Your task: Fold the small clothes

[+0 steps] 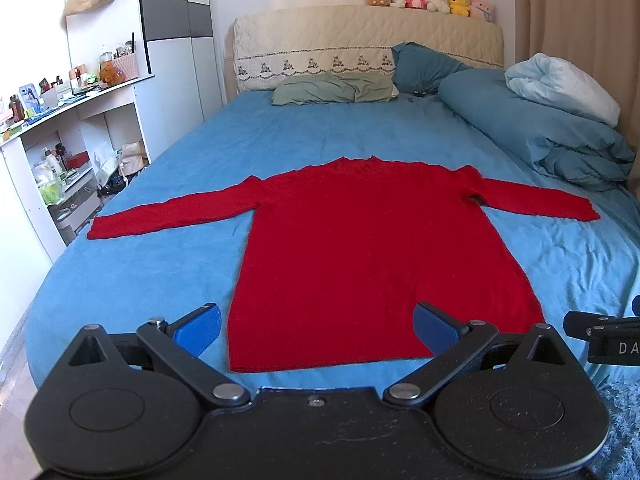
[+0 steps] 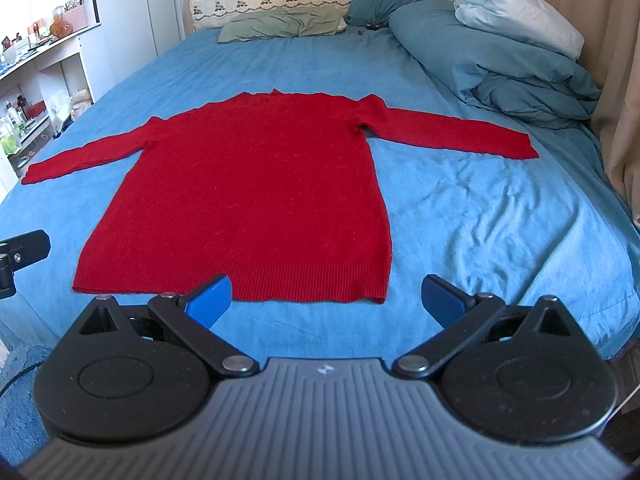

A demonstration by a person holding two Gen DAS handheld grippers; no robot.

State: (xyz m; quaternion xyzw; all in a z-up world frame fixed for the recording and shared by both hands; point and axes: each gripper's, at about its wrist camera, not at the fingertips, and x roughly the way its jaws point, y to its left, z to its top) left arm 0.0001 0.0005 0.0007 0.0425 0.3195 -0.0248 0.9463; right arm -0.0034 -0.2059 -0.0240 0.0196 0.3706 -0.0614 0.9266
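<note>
**Both grippers wide open over a spread red sweater**

Seemingly clear of the cloth, the left gripper (image 1: 316, 330) hangs above the near edge of the bed, its two blue pads (image 1: 200, 329) spread far apart and holding nothing. From its own camera the pads sit in front of the hem of the red sweater (image 1: 360, 248), though whether they touch the knit cannot be told from this angle. The sweater lies flat on the blue bedsheet (image 1: 160, 264), hem nearest the cameras, collar toward the headboard (image 1: 360, 40), both sleeves stretched out to either side. To the right, the right gripper (image 2: 326, 300) is likewise spread wide and empty; its left pad overlaps the ribbed hem in view, its right pad stands over bare sheet beside the sweater's corner. A black part of the other tool juts in at each picture's edge, cut off by the frame. Farther back lie a green pillow (image 1: 332, 88) and a heaped blue duvet (image 1: 540, 128). Small dark items on the sheet near the pillows are too tiny to identify.
</note>
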